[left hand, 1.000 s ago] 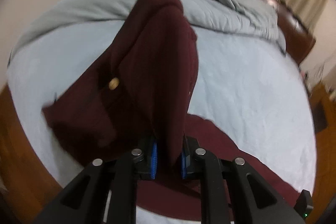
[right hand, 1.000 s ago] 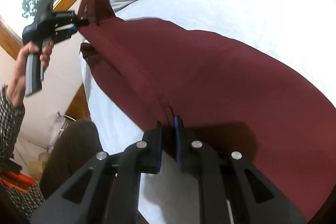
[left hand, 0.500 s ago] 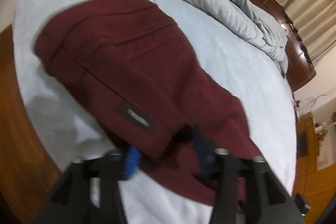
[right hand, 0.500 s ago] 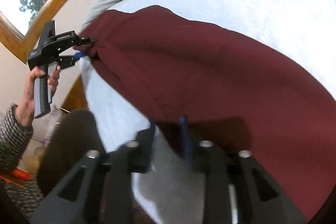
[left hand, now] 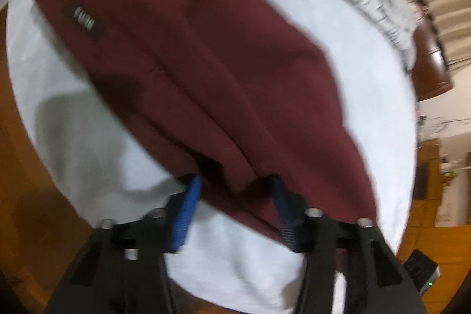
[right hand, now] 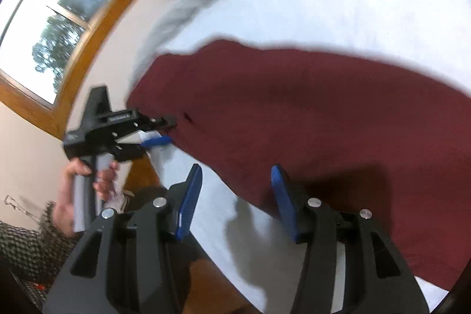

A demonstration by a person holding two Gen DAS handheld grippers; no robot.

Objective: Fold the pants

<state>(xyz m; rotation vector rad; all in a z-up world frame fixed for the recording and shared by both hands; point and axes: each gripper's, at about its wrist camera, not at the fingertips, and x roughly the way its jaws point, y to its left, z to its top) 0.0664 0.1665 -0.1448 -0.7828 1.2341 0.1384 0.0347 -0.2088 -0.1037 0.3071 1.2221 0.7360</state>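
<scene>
The pants (left hand: pixel 223 55) lie flat on the bed (left hand: pixel 368 84), long axis running from ten to five o'clock in my left view. My left gripper (left hand: pixel 235 196) is closing around their near edge without pinching it. My right gripper (right hand: pixel 235 193) is opening, spread, the hem between its pads untouched.
</scene>
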